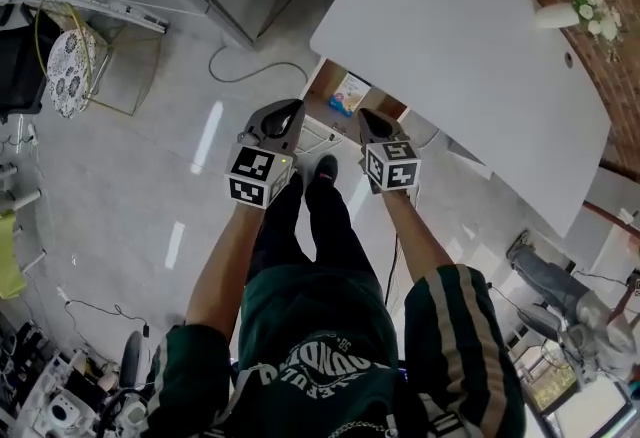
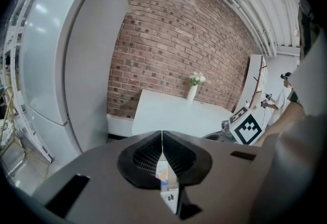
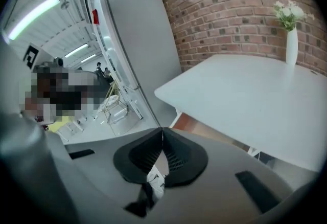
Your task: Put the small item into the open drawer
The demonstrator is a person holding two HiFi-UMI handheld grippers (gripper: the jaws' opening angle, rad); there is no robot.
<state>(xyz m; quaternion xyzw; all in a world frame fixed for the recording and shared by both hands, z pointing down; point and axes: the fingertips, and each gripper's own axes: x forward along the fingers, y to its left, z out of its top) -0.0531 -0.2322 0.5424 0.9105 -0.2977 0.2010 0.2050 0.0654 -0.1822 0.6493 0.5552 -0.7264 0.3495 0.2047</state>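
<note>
Head view shows the small item [image 1: 350, 92], a pale pack with a blue bit beside it, lying inside the open drawer [image 1: 318, 78] that juts out from under the near edge of the white table [image 1: 470, 46]. On that showing the placing looks done, and little seems left beyond perhaps drawing back or closing the drawer. The left claw [image 1: 290, 108] and the right claw [image 1: 368, 116] are both held short of the table edge, above the floor. Each gripper view shows its claw pressed tip to tip with nothing gripped: left [image 2: 162, 138], right [image 3: 162, 133]. A colourful scrap in the gap beneath the left tips is probably the item seen beyond them. The table overhangs most of the drawer, so its depth and other contents are hidden, and the item is too small to identify.
</note>
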